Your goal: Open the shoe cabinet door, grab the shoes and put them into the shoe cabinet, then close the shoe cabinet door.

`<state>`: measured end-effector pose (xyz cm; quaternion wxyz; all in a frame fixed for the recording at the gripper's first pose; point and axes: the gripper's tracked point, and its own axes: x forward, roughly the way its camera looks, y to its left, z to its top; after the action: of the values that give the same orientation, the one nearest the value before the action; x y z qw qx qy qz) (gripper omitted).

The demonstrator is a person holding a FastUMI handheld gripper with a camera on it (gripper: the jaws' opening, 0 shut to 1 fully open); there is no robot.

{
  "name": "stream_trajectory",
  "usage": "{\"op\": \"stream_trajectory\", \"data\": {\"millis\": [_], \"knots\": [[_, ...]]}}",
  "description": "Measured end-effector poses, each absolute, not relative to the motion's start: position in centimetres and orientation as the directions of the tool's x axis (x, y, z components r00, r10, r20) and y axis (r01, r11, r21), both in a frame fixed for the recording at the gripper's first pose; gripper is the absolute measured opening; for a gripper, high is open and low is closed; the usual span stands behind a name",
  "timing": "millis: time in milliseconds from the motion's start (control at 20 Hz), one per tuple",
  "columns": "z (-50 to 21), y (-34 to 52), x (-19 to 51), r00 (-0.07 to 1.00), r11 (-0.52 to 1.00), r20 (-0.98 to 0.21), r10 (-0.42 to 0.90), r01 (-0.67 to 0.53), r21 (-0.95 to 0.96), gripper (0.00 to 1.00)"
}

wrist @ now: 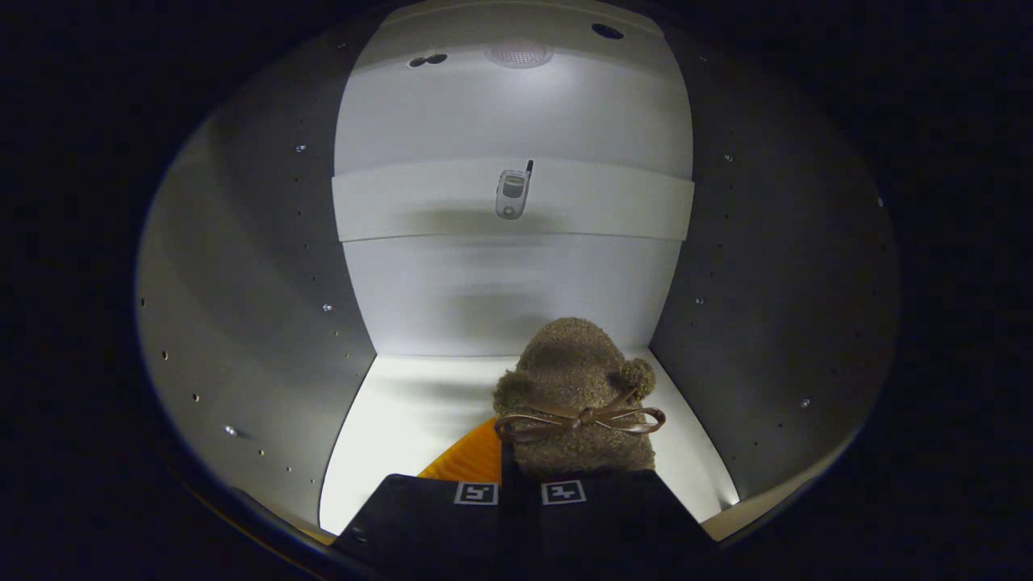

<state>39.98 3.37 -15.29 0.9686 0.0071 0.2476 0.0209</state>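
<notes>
Gripper [520, 494] fingers closed on fuzzy brown shoe [581, 403], held low inside the open cabinet [242, 307] above its floor, likely ready for set-down; orange sole [472, 458] shows beneath.

No readable words, brands or numbers appear anywhere. The only signs are two small square coded markers [519, 492], black-and-white block patterns, side by side on top of the gripper [520, 504] at lower centre. The small phone [512, 194] at upper centre shows nothing legible; too small.
</notes>
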Motion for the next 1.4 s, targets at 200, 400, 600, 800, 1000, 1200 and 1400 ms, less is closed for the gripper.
{"op": "stream_trajectory", "data": {"millis": [200, 400, 600, 800, 1000, 1200, 1400], "knots": [[-16.2, 4.2, 41.1, 0.867, 0.998, -0.494, 0.064, -0.059, 0.026, 0.05], [-16.7, 4.6, 41.7, 0.864, 0.997, -0.498, 0.075, -0.058, 0.050, 0.09], [-16.8, 4.7, 41.0, 0.852, 0.997, -0.517, 0.080, -0.071, 0.037, 0.52], [-17.1, 4.4, 39.4, 0.834, 0.997, -0.549, 0.062, -0.074, 0.002, 0.65], [-16.0, 4.3, 38.1, 0.845, 0.997, -0.532, 0.056, -0.072, -0.009, 0.65], [-14.3, 3.9, 36.2, 0.861, 0.998, -0.505, 0.057, -0.061, 0.009, 0.65], [-10.9, 3.2, 33.7, 0.892, 0.998, -0.448, 0.054, -0.052, 0.018, 0.65]]}}
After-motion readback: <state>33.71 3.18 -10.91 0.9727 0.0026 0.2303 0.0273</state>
